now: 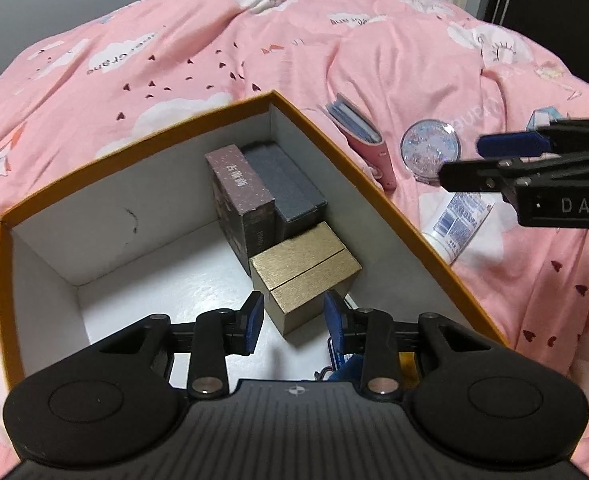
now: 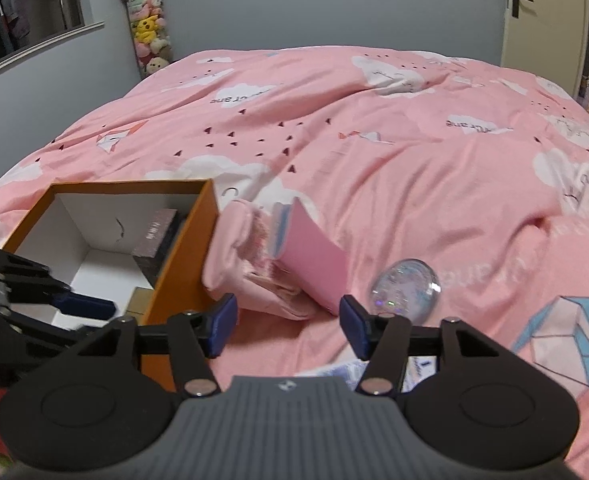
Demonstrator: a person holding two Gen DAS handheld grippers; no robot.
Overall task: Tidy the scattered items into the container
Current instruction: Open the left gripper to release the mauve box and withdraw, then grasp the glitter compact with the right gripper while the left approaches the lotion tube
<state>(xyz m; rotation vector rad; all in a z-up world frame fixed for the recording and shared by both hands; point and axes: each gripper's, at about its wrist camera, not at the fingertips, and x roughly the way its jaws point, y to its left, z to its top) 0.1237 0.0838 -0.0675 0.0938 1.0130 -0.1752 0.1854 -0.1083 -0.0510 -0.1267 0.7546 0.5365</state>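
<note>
An orange box with white inside lies on the pink bed; it also shows in the right wrist view. In it stand a dark patterned box, a grey box and a gold box. My left gripper is open over the box, just in front of the gold box. My right gripper is open and empty above the bed; it also shows in the left wrist view. Outside lie a pink card holder, a clear glittery disc and a white tube.
The rumpled pink duvet covers the whole bed. A bag of plush toys hangs on the grey wall at the back left. A door is at the back right. Small blue and yellow items lie in the box under my left gripper.
</note>
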